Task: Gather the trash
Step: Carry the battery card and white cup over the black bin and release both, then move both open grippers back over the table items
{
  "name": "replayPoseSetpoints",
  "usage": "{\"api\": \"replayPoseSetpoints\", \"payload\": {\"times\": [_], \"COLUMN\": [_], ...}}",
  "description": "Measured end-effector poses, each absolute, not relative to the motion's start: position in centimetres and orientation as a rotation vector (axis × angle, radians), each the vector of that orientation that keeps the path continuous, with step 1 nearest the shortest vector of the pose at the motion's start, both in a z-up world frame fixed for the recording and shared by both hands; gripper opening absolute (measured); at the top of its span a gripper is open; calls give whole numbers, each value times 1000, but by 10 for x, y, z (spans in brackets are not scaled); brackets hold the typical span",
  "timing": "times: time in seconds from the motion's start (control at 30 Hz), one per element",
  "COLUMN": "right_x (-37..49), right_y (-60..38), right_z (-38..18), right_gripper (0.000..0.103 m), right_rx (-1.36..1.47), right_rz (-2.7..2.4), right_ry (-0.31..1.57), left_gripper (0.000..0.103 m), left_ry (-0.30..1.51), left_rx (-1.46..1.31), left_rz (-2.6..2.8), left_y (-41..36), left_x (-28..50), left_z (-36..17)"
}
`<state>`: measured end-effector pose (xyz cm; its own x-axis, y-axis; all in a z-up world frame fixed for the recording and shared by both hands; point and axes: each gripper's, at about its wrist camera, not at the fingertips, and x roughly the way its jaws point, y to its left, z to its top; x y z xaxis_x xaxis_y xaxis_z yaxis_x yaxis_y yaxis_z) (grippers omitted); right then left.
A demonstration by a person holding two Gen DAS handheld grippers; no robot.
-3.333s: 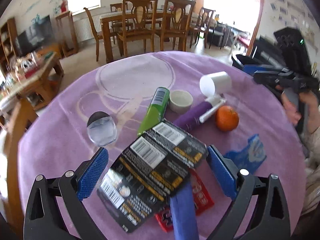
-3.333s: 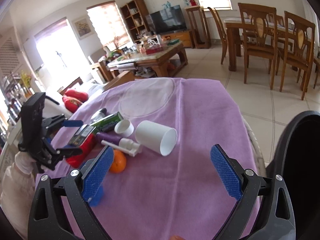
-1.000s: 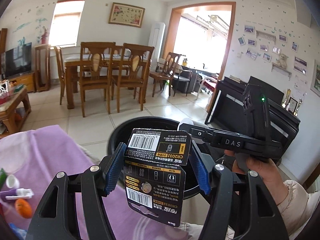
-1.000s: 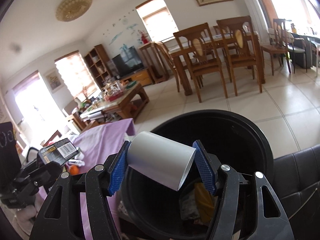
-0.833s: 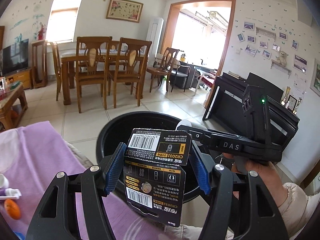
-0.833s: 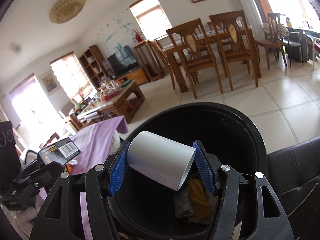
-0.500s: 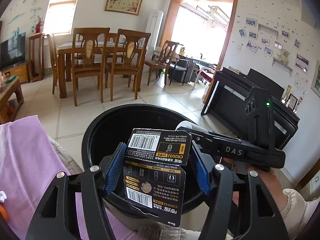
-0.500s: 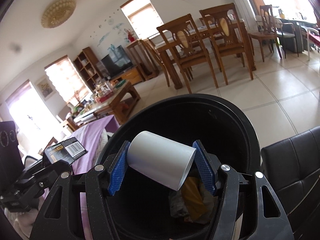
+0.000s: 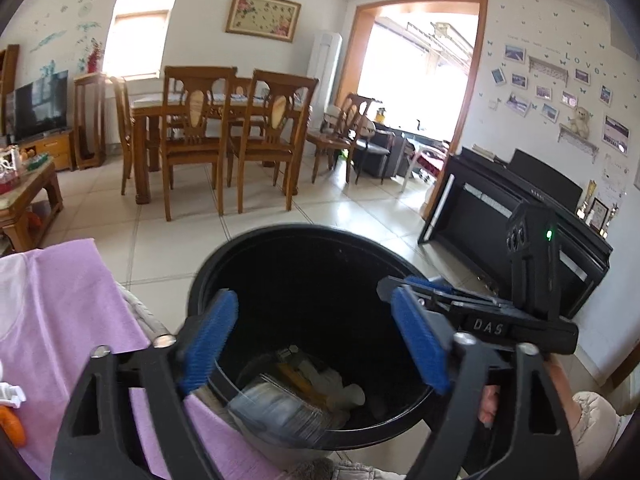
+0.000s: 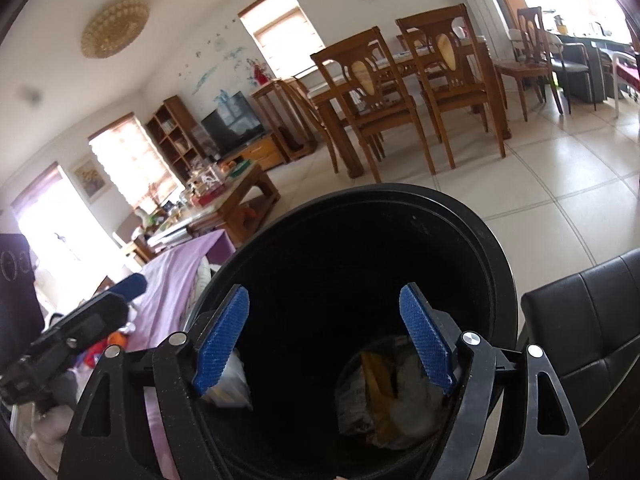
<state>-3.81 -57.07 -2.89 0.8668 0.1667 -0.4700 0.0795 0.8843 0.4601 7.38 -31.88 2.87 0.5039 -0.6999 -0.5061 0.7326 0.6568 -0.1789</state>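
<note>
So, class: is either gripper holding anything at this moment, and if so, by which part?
Nothing is held. The left gripper and right gripper have just opened, empty, over the black bin.

From my left-hand camera, the clearest lettering sits at four o'clock: white capitals "DAS" on the black body of my right gripper (image 9: 416, 285) (its jaws have just been opening, with nothing between them). Up at two o'clock, spaced-out letters on the white wall (image 9: 520, 8) spell "Love" above the row of small framed photos. At three o'clock the black piano (image 9: 516, 200) carries a small pale brand mark on its upper edge, too tiny for me to read. From my right-hand camera, at five o'clock, a crumpled wrapper (image 10: 360, 396) inside the black bin (image 10: 400, 190) shows dark print, too blurred to read.
</note>
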Motion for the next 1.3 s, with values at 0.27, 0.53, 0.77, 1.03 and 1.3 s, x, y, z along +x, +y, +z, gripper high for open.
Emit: {"api": "replayPoseSetpoints", "payload": {"times": [0.27,0.53,0.77,1.03,1.3], "right_x": [-40,-33,-19,8,29], "right_y": [-552,-502,-436,-353,-283], "right_z": [-21,0,19,22,13], "right_gripper": [84,90,91,91,90], "right_rx": [459,387,314,247,186], "right_rz": [45,88,166,283,403], "right_ry": [535,542,547,590,628], "left_gripper": [93,95,96,96,90], "left_ry": [532,492,500,538,653], "left_rx": [32,15,-27,-120,-153], "left_rz": [-839,-774,-688,-495,-336], "left_y": [-292,-247,-192,-95,0], "left_x": [58,45,41,50,71], "left_z": [50,59,53,38,11]}}
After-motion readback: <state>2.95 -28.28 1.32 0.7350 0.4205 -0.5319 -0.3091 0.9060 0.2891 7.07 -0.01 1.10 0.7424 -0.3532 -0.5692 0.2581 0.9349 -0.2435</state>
